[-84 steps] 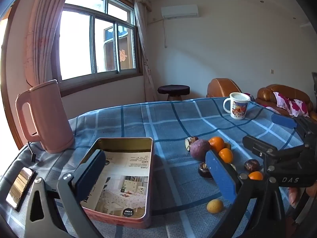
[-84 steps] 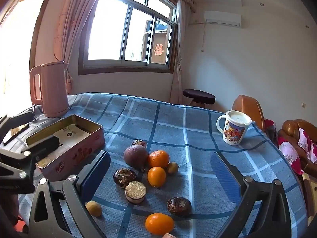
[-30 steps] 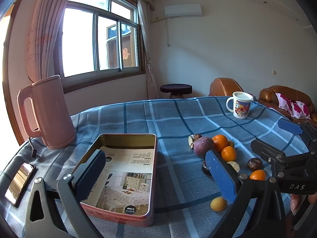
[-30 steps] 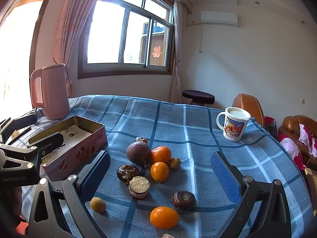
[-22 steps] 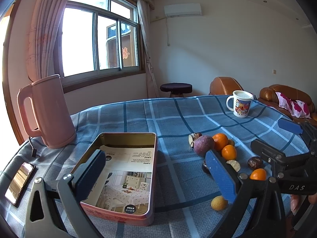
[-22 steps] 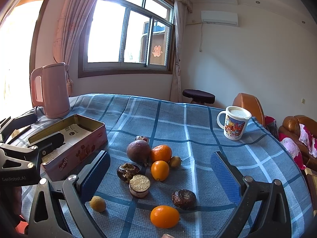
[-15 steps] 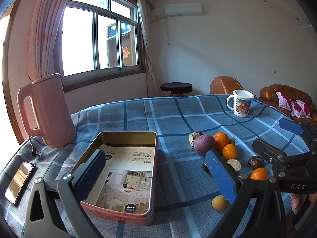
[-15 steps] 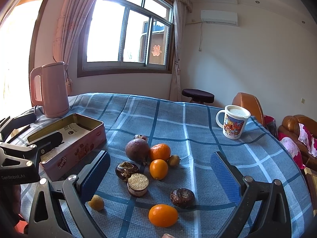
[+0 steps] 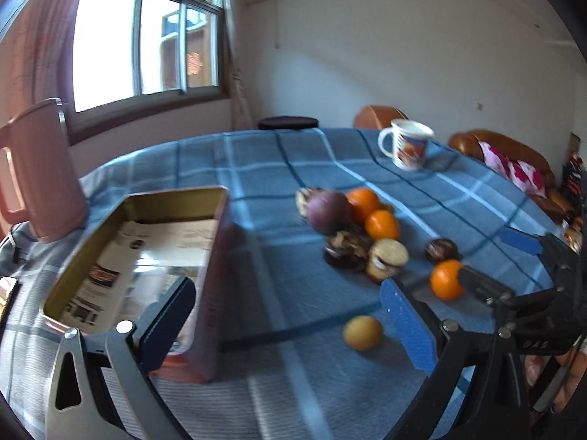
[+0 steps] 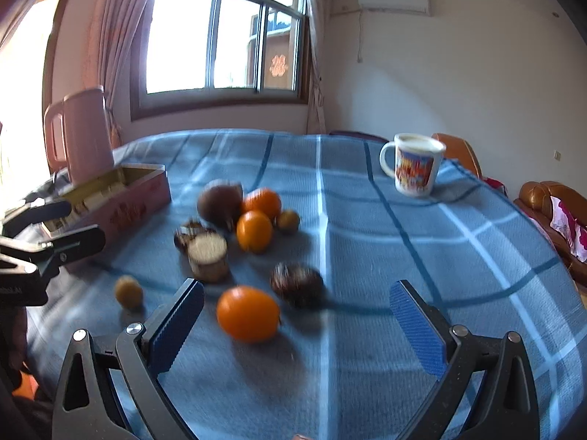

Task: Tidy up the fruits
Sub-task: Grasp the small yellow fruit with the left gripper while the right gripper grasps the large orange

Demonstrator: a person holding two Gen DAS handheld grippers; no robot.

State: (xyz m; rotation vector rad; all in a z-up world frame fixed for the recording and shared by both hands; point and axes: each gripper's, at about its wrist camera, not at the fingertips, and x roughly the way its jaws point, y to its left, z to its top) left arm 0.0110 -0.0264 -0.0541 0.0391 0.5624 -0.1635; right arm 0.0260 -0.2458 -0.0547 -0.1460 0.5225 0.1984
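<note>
Nothing's sorted yet imo: the fruits [image 10: 248, 313] all sit loose on the cloth beside the tin [image 9: 218, 220], and both the left gripper [image 9: 290, 321] and right gripper [image 10: 296, 324] gape wide, holding nothing.

Oranges [image 10: 254, 230], passion fruits [image 10: 296, 283] loose beside tin [image 9: 139, 256].
</note>
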